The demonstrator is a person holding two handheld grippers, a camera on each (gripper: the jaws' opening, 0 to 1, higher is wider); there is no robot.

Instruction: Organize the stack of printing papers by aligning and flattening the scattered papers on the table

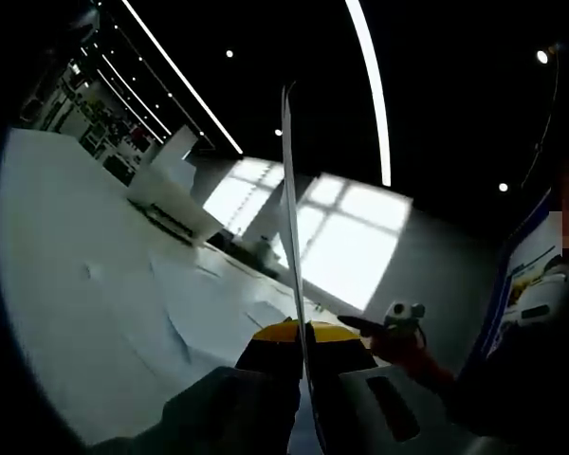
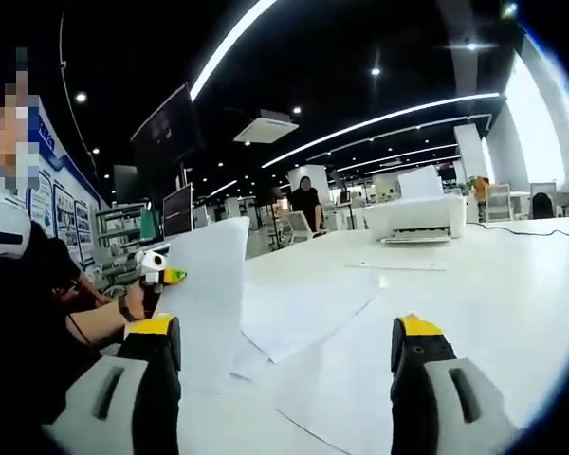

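Paper sheet [image 1: 290, 218] stands edge-on, pinched in left tool [image 1: 303, 365]; more sheets [image 2: 308, 313] lie loose on table [image 2: 493, 275]. Right tool [image 2: 284, 355] gapes wide, empty. Thin, floppy, slippery, probably creases easily: grip near edges, lightly.

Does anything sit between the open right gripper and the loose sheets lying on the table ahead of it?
Nothing visible does. The right gripper is open, and the scattered papers lie flat on the white table straight ahead. The lifted sheet, held by the left gripper, stands off to one side. The printer sits far behind.
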